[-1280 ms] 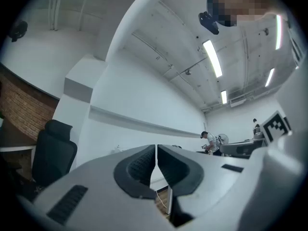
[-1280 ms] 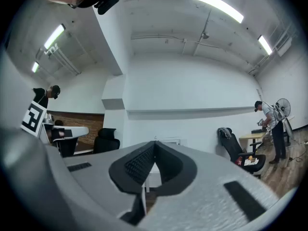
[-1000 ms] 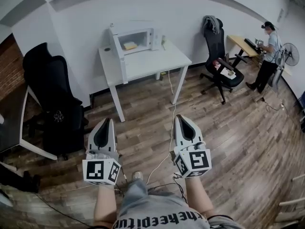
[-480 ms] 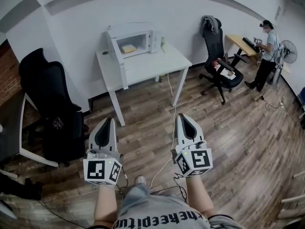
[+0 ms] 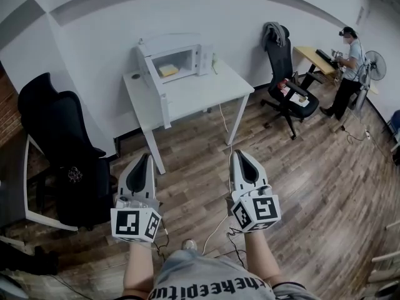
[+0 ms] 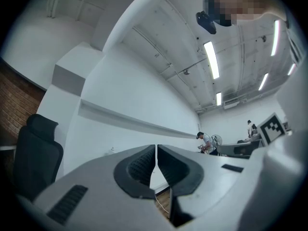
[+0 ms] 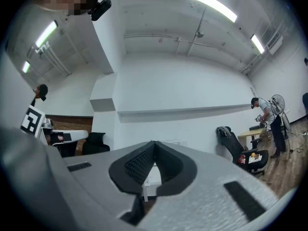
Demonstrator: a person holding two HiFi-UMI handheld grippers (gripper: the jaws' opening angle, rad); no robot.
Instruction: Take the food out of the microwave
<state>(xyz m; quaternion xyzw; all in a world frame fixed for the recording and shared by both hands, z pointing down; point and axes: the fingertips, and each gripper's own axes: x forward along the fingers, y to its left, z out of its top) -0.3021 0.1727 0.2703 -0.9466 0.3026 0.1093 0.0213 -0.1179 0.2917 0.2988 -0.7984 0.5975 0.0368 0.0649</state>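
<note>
Our left gripper (image 5: 146, 157) and right gripper (image 5: 239, 154) are closed and empty. The boxy white microwave (image 5: 178, 55) stands open at the worktop's (image 5: 194, 94) back edge, with flat yellow food (image 5: 167, 70) inside.

Pale grey wedge-shaped shells on left tool (image 5: 145, 157) and right tool (image 5: 237, 153), tapering to narrow tips. Black ribbed pads (image 6: 139, 165) set in dark oval recesses. White cube (image 5: 135, 224) with black square markers behind each. Grey shirt (image 5: 206, 281), black lettering.
</note>
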